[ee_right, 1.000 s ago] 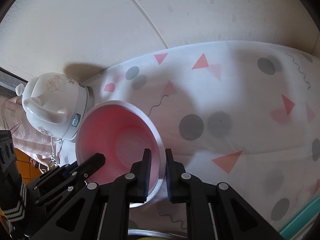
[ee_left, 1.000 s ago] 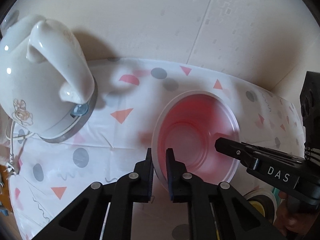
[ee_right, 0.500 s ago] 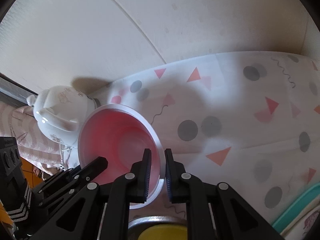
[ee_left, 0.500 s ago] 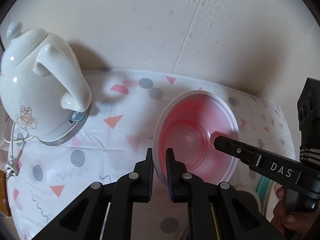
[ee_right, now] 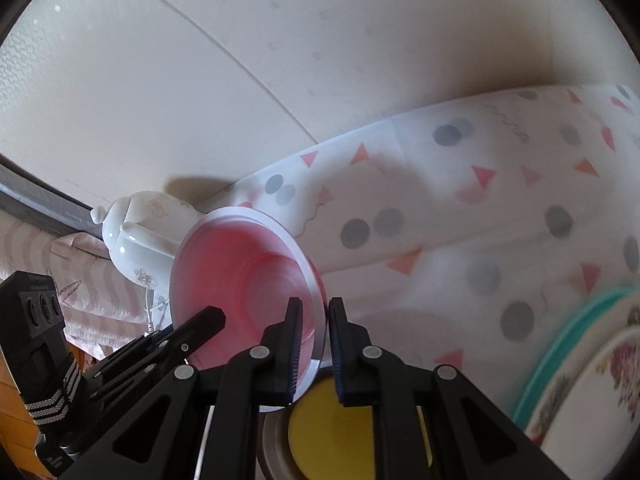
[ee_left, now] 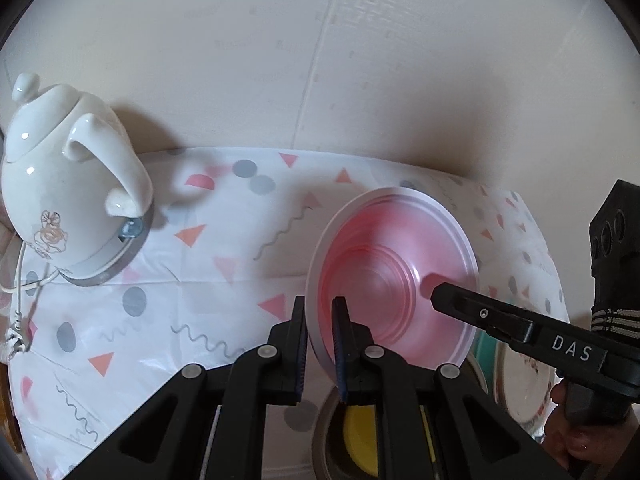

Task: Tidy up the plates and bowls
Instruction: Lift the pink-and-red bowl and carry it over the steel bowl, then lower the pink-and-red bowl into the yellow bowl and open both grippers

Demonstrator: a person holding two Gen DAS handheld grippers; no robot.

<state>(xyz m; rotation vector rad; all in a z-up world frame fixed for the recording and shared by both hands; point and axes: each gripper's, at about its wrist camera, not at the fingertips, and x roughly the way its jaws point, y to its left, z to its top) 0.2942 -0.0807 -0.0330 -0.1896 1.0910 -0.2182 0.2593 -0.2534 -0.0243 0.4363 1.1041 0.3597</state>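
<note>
A pink translucent bowl (ee_left: pixel 394 276) with a white rim is held in the air, tilted on edge. My left gripper (ee_left: pixel 319 344) is shut on its left rim. My right gripper (ee_right: pixel 316 340) is shut on its opposite rim; the bowl also shows in the right wrist view (ee_right: pixel 248 280). Below the bowl sits a grey bowl (ee_right: pixel 276 440) with a yellow one (ee_right: pixel 332 432) inside it. A floral plate (ee_right: pixel 592 384) lies on a teal plate (ee_right: pixel 560 360) at the right.
A white electric kettle (ee_left: pixel 68 200) with a cord stands at the left on the patterned tablecloth (ee_left: pixel 180 280). A cream wall (ee_left: pixel 320 60) rises right behind the table.
Both grippers have lifted the pink bowl up and back from the table, tilting it more on edge. The yellow bowl and the floral plate have come into view below.
</note>
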